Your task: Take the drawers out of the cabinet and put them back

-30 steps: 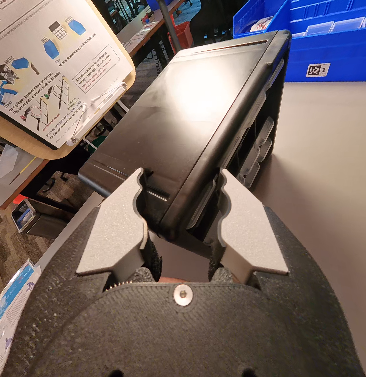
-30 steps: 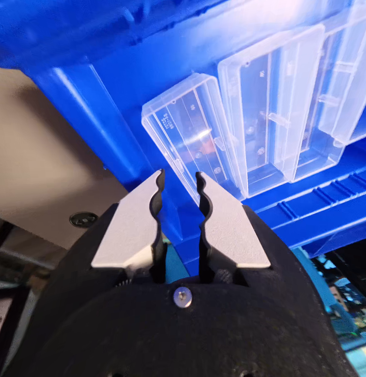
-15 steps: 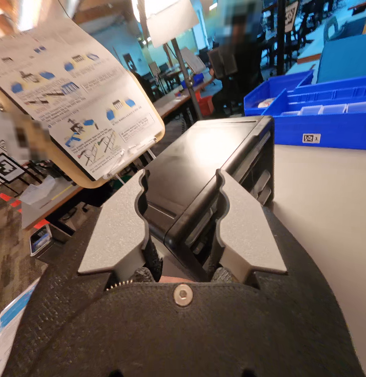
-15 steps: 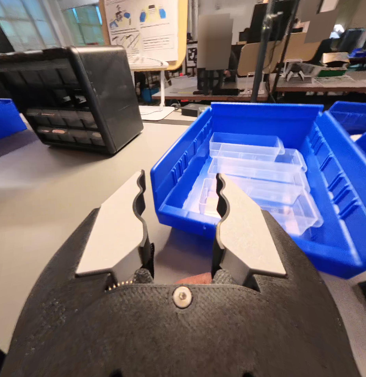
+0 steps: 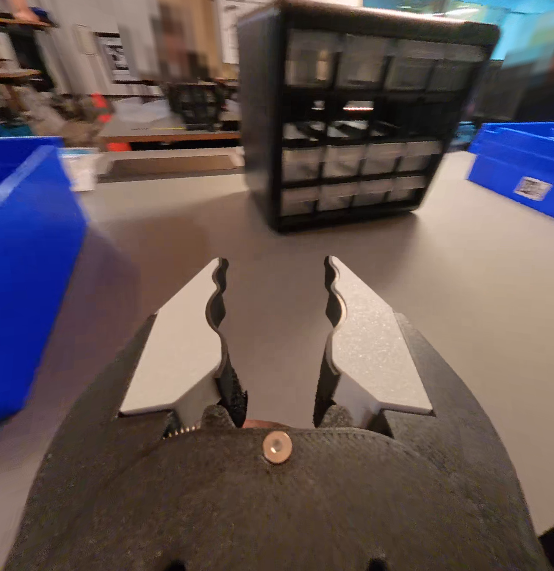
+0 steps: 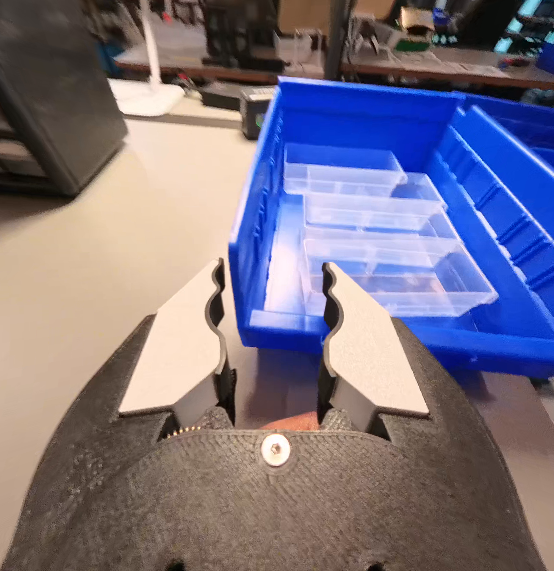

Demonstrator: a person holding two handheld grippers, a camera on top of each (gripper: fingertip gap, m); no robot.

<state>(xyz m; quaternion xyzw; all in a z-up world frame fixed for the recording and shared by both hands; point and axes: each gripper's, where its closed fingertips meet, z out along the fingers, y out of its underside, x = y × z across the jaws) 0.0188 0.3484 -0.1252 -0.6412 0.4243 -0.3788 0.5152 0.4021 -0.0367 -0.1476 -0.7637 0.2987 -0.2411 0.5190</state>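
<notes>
My left tongs [image 5: 275, 272] gape wide over bare grey worktop [image 5: 455, 293]; the black plastic drawer cabinet [image 5: 356, 123] stands well ahead; my right tongs [image 6: 272, 275], equally spread and holding nothing, face the blue plastic bin [image 6: 362, 102] of clear plastic drawers [image 6: 377, 262].

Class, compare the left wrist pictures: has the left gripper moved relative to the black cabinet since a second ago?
Yes. The left gripper has backed away from the black cabinet: its open fingers straddled the cabinet's top corner before; now only bare table lies between them.
</notes>
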